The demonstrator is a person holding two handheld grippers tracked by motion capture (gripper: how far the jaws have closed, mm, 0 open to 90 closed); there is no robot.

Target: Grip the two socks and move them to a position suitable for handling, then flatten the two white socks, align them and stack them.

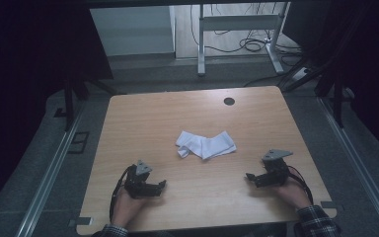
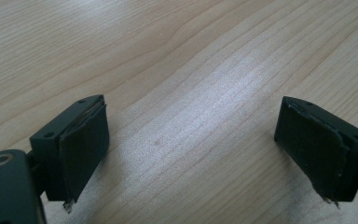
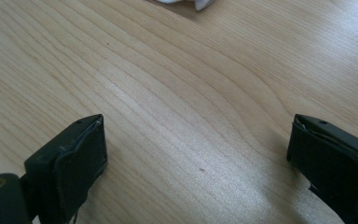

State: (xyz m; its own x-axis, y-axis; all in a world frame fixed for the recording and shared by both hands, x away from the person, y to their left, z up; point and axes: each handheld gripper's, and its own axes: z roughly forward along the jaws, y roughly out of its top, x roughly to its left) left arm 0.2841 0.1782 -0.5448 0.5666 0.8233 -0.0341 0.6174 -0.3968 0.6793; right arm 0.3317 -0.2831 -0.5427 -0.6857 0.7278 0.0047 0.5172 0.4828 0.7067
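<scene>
A crumpled white cloth (image 1: 206, 143) lies in the middle of the wooden table (image 1: 143, 118). My left gripper (image 1: 161, 185) rests near the front left, held by a hand, its jaws wide apart over bare wood (image 2: 193, 128). At the front right sits my right gripper (image 1: 249, 176), also open with nothing between its jaws (image 3: 198, 140). Both point inward, short of the cloth. A white edge of the cloth (image 3: 191, 3) peeks in at the top of the right gripper view.
A round cable hole (image 1: 229, 101) sits near the table's far edge. Beyond the table stand a white desk frame (image 1: 237, 24) and loose cables (image 1: 254, 44) on the floor. Metal rails (image 1: 54, 163) run along both sides of the table.
</scene>
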